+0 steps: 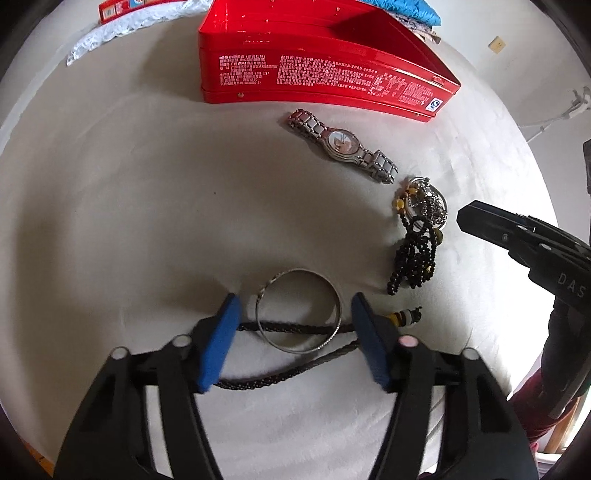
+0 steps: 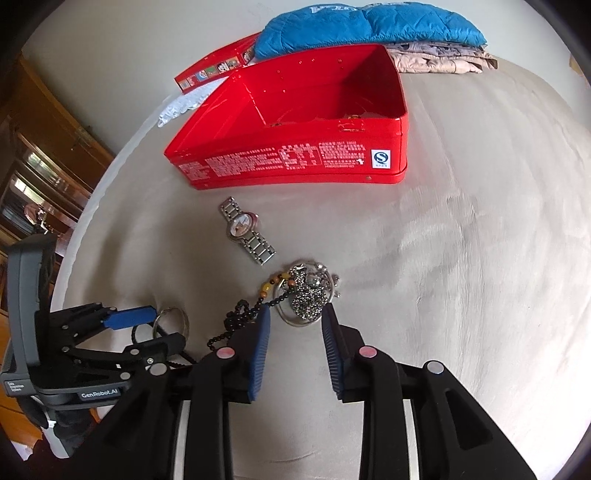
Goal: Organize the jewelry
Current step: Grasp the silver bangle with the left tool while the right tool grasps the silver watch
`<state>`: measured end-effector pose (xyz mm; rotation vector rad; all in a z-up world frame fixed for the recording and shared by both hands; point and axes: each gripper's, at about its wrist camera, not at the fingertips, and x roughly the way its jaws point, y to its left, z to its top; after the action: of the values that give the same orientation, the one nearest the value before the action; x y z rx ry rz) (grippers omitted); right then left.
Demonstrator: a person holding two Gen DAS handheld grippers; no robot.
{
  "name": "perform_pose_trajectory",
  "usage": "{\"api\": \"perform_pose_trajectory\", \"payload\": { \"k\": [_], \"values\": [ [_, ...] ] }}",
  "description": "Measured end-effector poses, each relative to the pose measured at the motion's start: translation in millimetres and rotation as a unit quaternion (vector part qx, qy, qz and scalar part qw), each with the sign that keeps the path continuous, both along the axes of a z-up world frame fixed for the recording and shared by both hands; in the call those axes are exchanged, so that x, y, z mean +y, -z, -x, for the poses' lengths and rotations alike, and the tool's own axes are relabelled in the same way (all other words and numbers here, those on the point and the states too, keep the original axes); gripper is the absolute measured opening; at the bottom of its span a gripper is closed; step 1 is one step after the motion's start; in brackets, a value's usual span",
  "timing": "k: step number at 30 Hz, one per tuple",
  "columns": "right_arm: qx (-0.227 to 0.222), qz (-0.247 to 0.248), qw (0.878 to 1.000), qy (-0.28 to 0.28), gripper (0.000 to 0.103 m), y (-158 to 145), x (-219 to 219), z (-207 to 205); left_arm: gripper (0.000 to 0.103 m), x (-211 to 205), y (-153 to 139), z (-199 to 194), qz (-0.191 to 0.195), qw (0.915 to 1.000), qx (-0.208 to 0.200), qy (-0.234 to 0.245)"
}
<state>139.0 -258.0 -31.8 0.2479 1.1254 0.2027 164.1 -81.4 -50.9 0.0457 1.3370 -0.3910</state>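
The left gripper is pointing steeply down with its blue fingers standing moderately apart on either side of the silver bangle. The pads are not pressing on it: a gap is showing at each side, so nothing is being held. A dark braided cord is running under the bangle and across both fingers, ending in a small yellow and white bead charm. To do this well, the fingers are probably needing to close on the bangle's rim alone, square across it, so the cord is not being dragged up with it.

The right gripper is hanging over the tangled pile: a sparkling silver chain cluster on a ring, with a black beaded strand trailing past its left finger. Its fingers are standing narrow but apart, gripping nothing, their tips just reaching the near edge of the pile. A centred bite on the dense cluster looks safer than catching loose beads.

Further out, the metal watch is lying flat on the pale table, between the pile and the open red tin, which seems the likely destination. Blue folded fabric is lying behind it.
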Motion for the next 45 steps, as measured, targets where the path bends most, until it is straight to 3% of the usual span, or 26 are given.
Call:
{"api": "perform_pose_trajectory", "payload": {
  "k": [1,9,14,18,26,30,35,38,40,45],
  "values": [
    [0.001,0.000,1.000,0.001,0.030,0.6,-0.3,-0.5,0.048,-0.5,-0.2,-0.3,0.001,1.0000,0.001,0.001],
    [0.001,-0.001,1.000,-0.003,0.032,2.4,3.3,-3.8,0.046,1.0,-1.5,-1.9,0.010,0.9999,-0.001,0.008],
    [-0.007,0.007,1.000,-0.016,0.032,-4.0,13.2,-11.1,0.046,10.6,-18.6,-12.6,0.018,0.9995,-0.025,-0.010],
    [-0.004,0.006,0.999,-0.037,0.032,-4.5,29.5,-30.9,0.046,17.9,-29.4,-28.5,0.009,0.9987,-0.041,-0.028],
    [0.006,0.028,0.997,-0.071,0.032,7.2,57.4,-74.2,0.046,36.3,-21.3,-68.1,0.017,0.9966,-0.039,-0.070],
    [0.010,0.046,0.994,-0.094,0.042,15.7,71.9,-85.7,0.046,42.0,-15.8,-75.6,0.024,0.9962,-0.038,-0.075],
    [0.011,0.060,0.992,-0.106,0.045,25.2,81.6,-93.0,0.046,45.6,-14.9,-79.3,0.018,0.9958,-0.045,-0.078],
    [0.009,0.070,0.992,-0.105,0.042,24.6,83.4,-91.7,0.046,45.8,-13.9,-78.4,0.021,0.9961,-0.041,-0.076],
    [0.008,0.080,0.992,-0.096,0.032,24.4,82.3,-90.4,0.046,45.0,-13.3,-78.2,0.020,0.9962,-0.040,-0.074],
    [0.025,0.044,0.997,-0.055,0.030,23.7,64.1,-89.2,0.046,44.3,-11.3,-75.8,0.017,0.9967,-0.040,-0.068]
  ]
}}
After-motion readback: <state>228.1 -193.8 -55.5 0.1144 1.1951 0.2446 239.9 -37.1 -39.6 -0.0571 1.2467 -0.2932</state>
